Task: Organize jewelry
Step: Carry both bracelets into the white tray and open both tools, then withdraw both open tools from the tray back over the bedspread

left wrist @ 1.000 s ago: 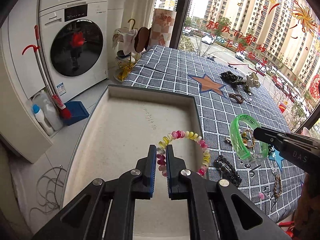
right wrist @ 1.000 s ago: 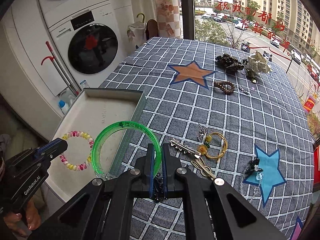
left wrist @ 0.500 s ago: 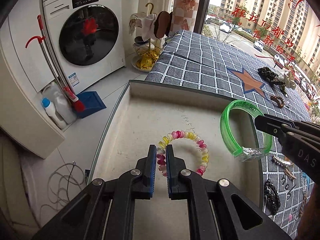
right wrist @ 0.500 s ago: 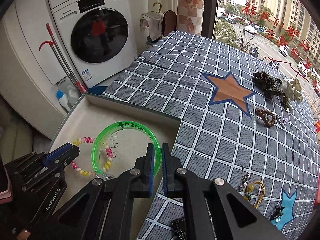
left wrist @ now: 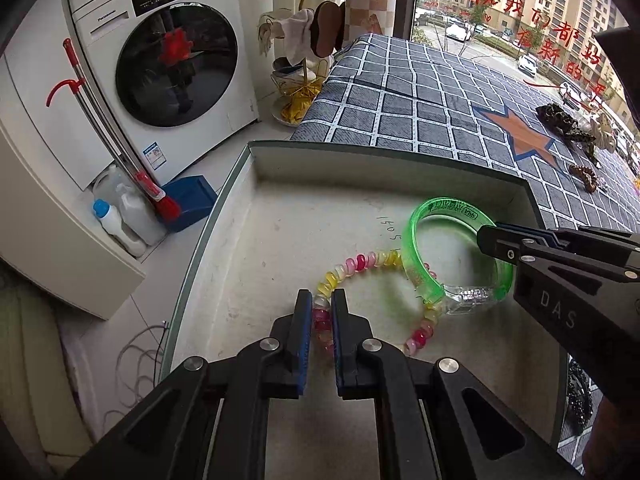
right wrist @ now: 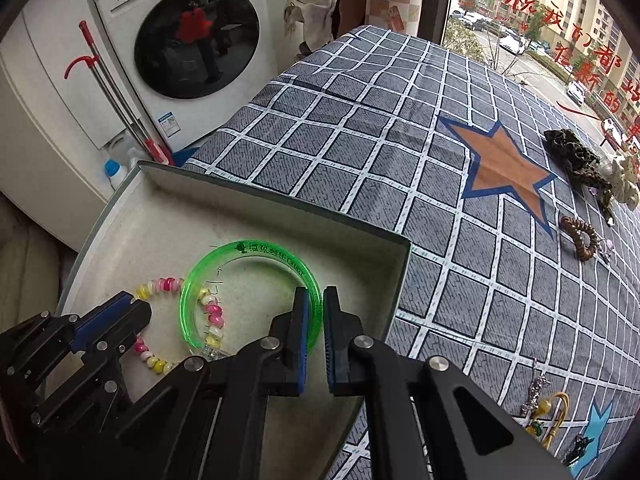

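Note:
A grey open tray (left wrist: pixel 384 156) (right wrist: pixel 280 204) sits at the near left of the table. My left gripper (left wrist: pixel 321 308) is shut on a pink and yellow bead bracelet (left wrist: pixel 360 262) that lies on the tray floor; the bracelet also shows in the right wrist view (right wrist: pixel 160 285). My right gripper (right wrist: pixel 315 312) is shut on a translucent green bangle (right wrist: pixel 244 250) (left wrist: pixel 420 240), held low inside the tray and overlapping the bead bracelet. It enters the left wrist view from the right (left wrist: pixel 490 236).
More jewelry lies on the checked cloth (right wrist: pixel 360 140): a brown bead bracelet (right wrist: pixel 580 238), a dark tangled piece (right wrist: pixel 572 152), a white piece (right wrist: pixel 624 176), a yellow ring with charms (right wrist: pixel 554 416), a black hair clip (left wrist: pixel 580 396). A washing machine (left wrist: pixel 172 64) stands left.
My right gripper carried the green bangle from above the cloth leftwards into the tray and lowered it over the bead bracelet. My left gripper stayed shut on the bead bracelet.

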`<state>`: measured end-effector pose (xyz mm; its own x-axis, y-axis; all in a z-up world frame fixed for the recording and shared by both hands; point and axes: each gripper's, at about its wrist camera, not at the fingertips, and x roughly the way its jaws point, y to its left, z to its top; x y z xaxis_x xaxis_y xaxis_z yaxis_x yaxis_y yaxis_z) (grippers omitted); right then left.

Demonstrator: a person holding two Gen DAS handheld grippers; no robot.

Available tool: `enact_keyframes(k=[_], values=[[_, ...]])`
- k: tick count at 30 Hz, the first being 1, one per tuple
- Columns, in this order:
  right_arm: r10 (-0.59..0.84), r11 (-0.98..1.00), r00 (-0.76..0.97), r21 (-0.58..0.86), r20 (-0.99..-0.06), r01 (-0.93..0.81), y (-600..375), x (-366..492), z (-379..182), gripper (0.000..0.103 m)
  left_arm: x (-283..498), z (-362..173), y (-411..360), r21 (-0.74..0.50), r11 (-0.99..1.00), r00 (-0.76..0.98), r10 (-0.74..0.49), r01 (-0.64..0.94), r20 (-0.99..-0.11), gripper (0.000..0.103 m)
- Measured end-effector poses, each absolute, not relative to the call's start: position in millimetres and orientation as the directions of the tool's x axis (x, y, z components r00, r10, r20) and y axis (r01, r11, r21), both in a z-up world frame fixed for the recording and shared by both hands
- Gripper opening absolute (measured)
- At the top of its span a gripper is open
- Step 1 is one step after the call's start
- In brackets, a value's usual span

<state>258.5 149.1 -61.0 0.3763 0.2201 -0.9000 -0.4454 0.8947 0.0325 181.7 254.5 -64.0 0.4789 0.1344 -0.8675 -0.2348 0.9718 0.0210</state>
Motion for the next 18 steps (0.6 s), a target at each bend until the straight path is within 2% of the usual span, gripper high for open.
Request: enact_keyframes(k=[6, 8, 10, 11, 15, 18], values=[[0.21, 0.891, 0.372, 0.021, -0.904, -0.453, 153, 258, -64, 0.009, 184, -63, 254, 0.032, 0.969, 0.466, 0.148, -0.246, -0.872, 0.017], [0.229, 0.89, 0.357, 0.046, -0.906, -0.453, 153, 260, -64, 0.016, 185, -63, 255, 0.034, 0.967, 0.456, 0.15, -0.253, -0.877, 0.017], [0.243, 0.89, 0.361, 0.059, -0.901, -0.452, 152, 259, -59, 0.037, 184, -62, 255, 0.032, 0.966, 0.448, 0.148, -0.257, -0.882, 0.017], [0.246, 0.891, 0.371, 0.058, -0.896, -0.45, 151, 258, -56, 0.042, 183, -62, 255, 0.03, 0.966, 0.448, 0.147, -0.257, -0.882, 0.017], [0.263, 0.897, 0.404, 0.067, -0.876, -0.438, 143, 254, -38, 0.047, 179, -59, 254, 0.029, 0.967, 0.449, 0.144, -0.252, -0.882, 0.017], [0.279, 0.902, 0.423, 0.084, -0.862, -0.424, 131, 249, -25, 0.06, 175, -56, 253, 0.032, 0.967, 0.456, 0.148, -0.252, -0.878, 0.017]])
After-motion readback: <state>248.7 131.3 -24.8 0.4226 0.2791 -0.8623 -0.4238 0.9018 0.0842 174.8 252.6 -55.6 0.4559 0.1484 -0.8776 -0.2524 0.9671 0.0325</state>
